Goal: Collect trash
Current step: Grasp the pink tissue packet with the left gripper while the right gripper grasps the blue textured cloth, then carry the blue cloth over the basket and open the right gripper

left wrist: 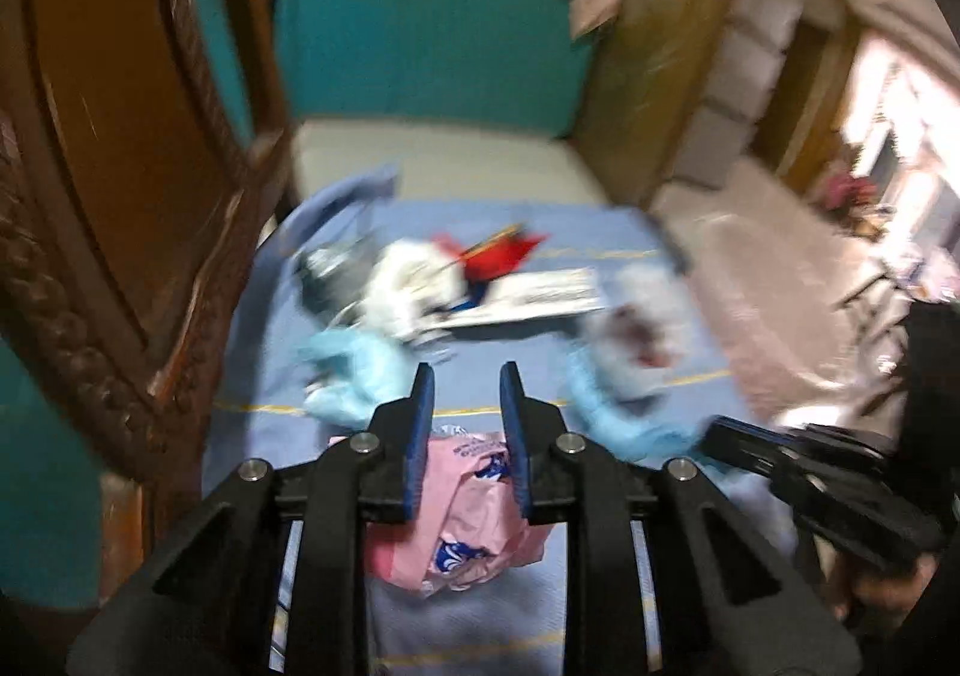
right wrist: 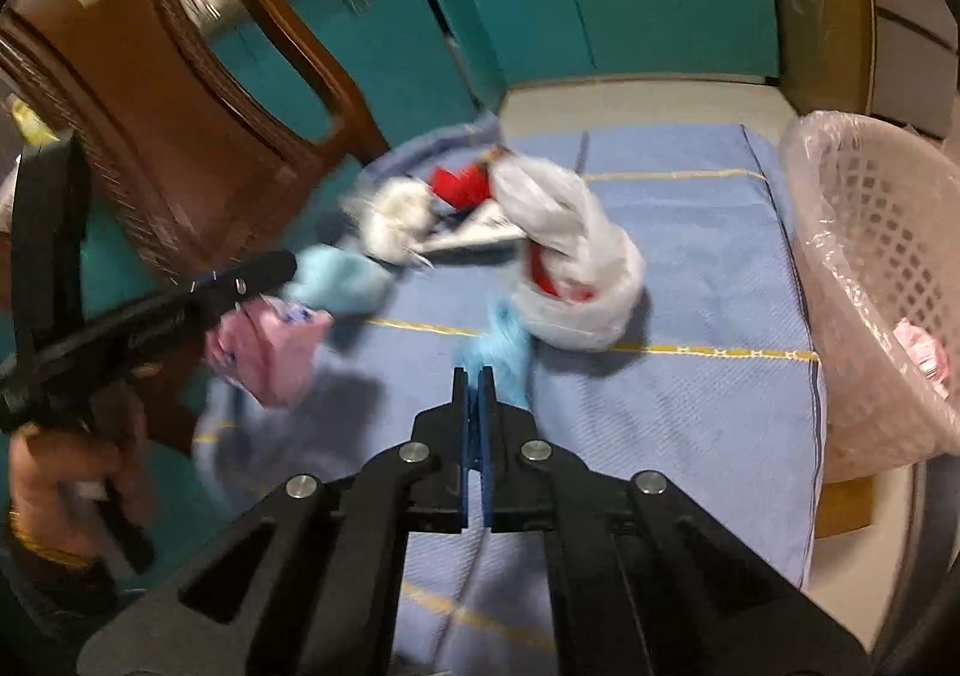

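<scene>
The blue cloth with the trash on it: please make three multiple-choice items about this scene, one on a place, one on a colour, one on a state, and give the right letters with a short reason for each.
1. Where does the basket stand in the right wrist view?
A. at the right edge of the blue cloth
B. on the brown chair
C. under the teal cabinets

2. What colour is the wrapper at the left gripper?
A. green
B. pink
C. black

3. How do the right gripper's fingers stand?
A. wide open over the white bag
B. open and bare
C. shut on the light blue piece

Answers:
1 A: the pink basket sits beside the cloth's right border.
2 B: the wrapper between the left gripper's fingers is pink with blue print.
3 C: the right gripper shows its fingers pressed together on the light blue piece, near the white bag.
</scene>
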